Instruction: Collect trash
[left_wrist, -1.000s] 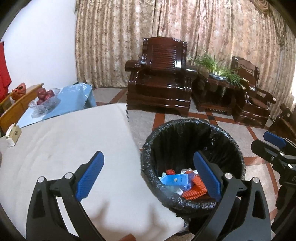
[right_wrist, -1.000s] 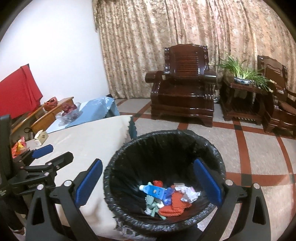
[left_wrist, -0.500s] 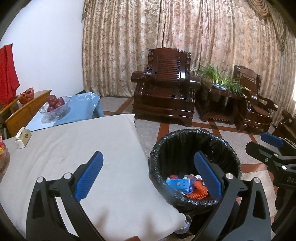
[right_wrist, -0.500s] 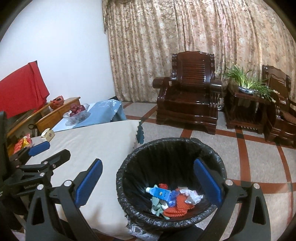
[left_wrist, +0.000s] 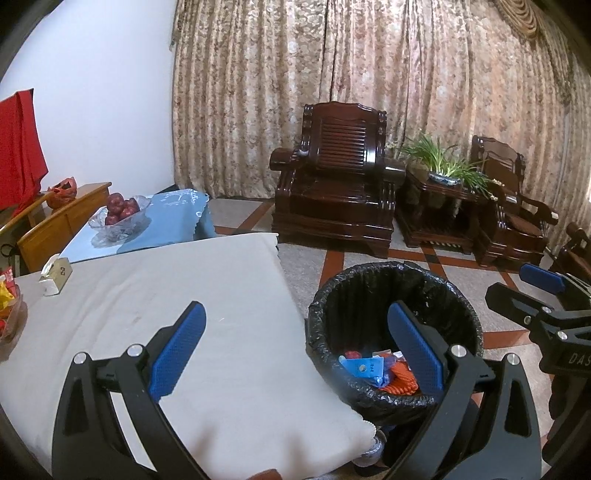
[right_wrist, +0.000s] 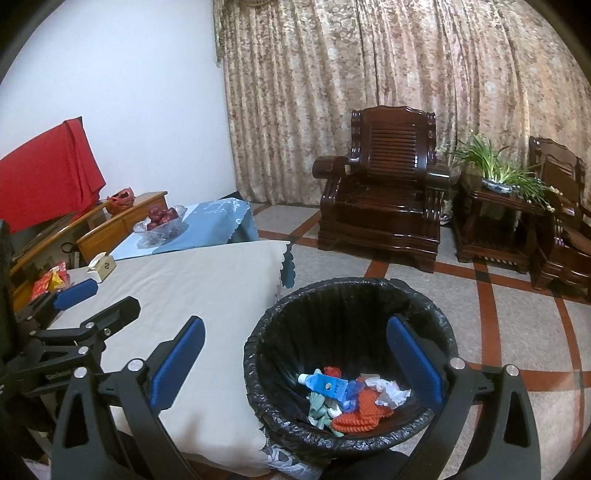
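The right wrist view looks deeper into the trash bin (right_wrist: 351, 365) than the left wrist view does. It shows a blue-and-white tube (right_wrist: 327, 384), crumpled white paper (right_wrist: 388, 393), an orange knitted piece (right_wrist: 356, 413), a small red item (right_wrist: 331, 371) and pale green scraps (right_wrist: 318, 406), all lying on the bottom of the black liner. The left wrist view shows the same trash bin (left_wrist: 395, 332) from lower down, so its near rim hides part of the contents.

Left hand-held gripper (left_wrist: 295, 347): jaws spread wide, nothing between the blue pads. It hangs over the desk edge, with one finger over the bin. Right hand-held gripper (right_wrist: 295, 363): jaws equally wide, nothing held, positioned above the bin opening. Each gripper also appears at the edge of the other's view.

Count: one bin, two grippers, two dark wooden armchairs (right_wrist: 384, 206) with one side table (right_wrist: 495, 225) between them carrying one potted plant (right_wrist: 498, 170).

The desk (left_wrist: 166, 314) is covered with a plain beige cloth, and the bin stands on the floor, touching its corner. On the desk's far end rest a tissue box (left_wrist: 55, 275) and a pile of red and yellow packets (right_wrist: 50, 282). Beyond it, a blue cloth (left_wrist: 162, 218) carries a glass bowl of red fruit (left_wrist: 120, 216). The floor (right_wrist: 517, 314) is pale tile with red bands. Patterned curtains (right_wrist: 369, 74) cover the far wall.
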